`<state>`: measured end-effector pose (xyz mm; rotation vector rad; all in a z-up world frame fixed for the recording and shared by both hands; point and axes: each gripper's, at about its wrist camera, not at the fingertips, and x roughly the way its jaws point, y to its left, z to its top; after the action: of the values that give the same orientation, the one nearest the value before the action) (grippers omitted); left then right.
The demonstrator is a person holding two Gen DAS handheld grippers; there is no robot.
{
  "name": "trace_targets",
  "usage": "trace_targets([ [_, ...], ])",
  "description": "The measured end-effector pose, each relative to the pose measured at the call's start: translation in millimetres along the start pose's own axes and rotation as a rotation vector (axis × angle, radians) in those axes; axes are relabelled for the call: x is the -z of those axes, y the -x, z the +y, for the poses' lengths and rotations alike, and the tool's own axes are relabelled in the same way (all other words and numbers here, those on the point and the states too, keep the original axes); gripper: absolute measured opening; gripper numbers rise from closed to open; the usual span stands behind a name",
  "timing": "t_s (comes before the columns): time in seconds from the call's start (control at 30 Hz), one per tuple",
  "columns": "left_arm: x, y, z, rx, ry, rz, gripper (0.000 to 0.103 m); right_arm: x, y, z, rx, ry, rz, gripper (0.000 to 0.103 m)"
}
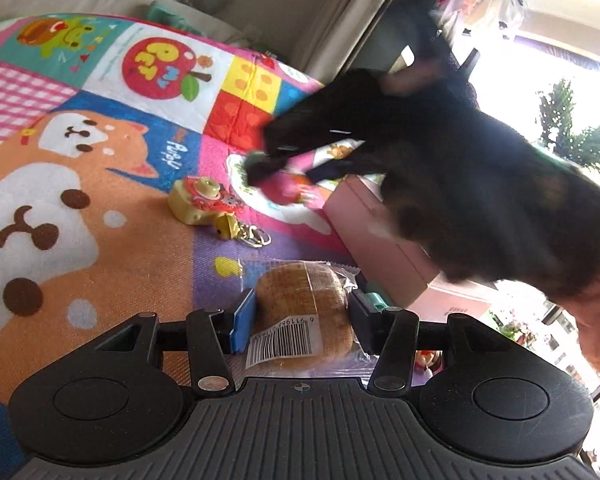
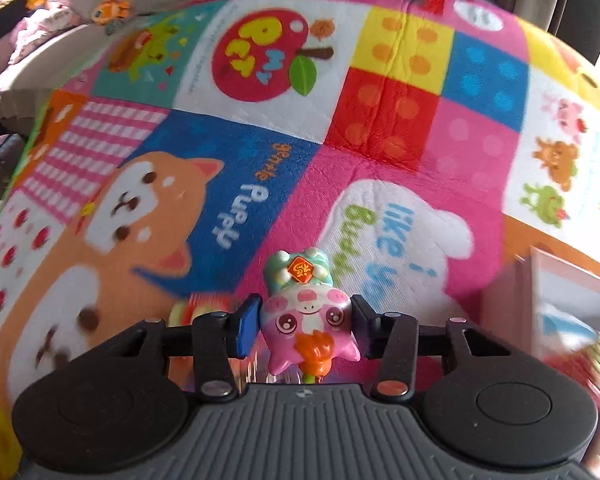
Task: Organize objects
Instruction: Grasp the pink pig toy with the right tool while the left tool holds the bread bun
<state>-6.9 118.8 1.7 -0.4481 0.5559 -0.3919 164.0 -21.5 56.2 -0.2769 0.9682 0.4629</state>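
Altogether one wrapped bun (image 1: 303,312), one pig figurine (image 2: 310,320), one yellow toy camera (image 1: 200,200).

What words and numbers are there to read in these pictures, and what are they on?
"My Pet": red apple patch of the play mat.
"gentle Puppy": blue patch beside the dog.
"I like you Bunny": white bunny patch.
"6 91198...": barcode label on the wrapped bread; the remaining digits are blurred.
Orange tag on the pink pig toy: a sign too small to read.
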Motion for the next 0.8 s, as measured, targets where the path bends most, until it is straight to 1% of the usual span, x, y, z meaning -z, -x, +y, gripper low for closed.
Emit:
trace_targets([
  [0.17, -1, 1, 0, -0.001, -0.001, 0.000, 0.055, 53, 76, -20, -0.058, -0.015, -0.050, 0.047],
  [0.27, 0, 2, -1, -0.003, -0.001, -0.001, 0.055, 91, 115, -30, -0.069, -0.036, -0.075, 0.047],
  [0.37, 0, 2, -1, -0.007, 0.003, -0.004, 0.055, 133, 139, -33, -0.057, -0.040, -0.066, 0.047],
  [0.43, 0, 2, 0, -0.016, 0.007, -0.009, 0.055, 162, 146, -27, -0.066, -0.034, -0.042, 0.047],
  [0.53, 0, 3, -1, -0.038, 0.006, -0.020, 0.054, 199, 147, -20, -0.145, -0.053, -0.004, 0.047],
  [0.6, 1, 4, -2, -0.050, 0.003, -0.026, 0.054, 216, 143, -15, -0.191, -0.072, 0.007, 0.047],
  [0.63, 1, 5, -3, -0.055, 0.002, -0.027, 0.054, 223, 141, -13, -0.200, -0.075, 0.010, 0.047],
  [0.8, 2, 6, -3, -0.064, 0.007, -0.032, 0.054, 236, 127, -10, -0.166, -0.072, 0.012, 0.048],
])
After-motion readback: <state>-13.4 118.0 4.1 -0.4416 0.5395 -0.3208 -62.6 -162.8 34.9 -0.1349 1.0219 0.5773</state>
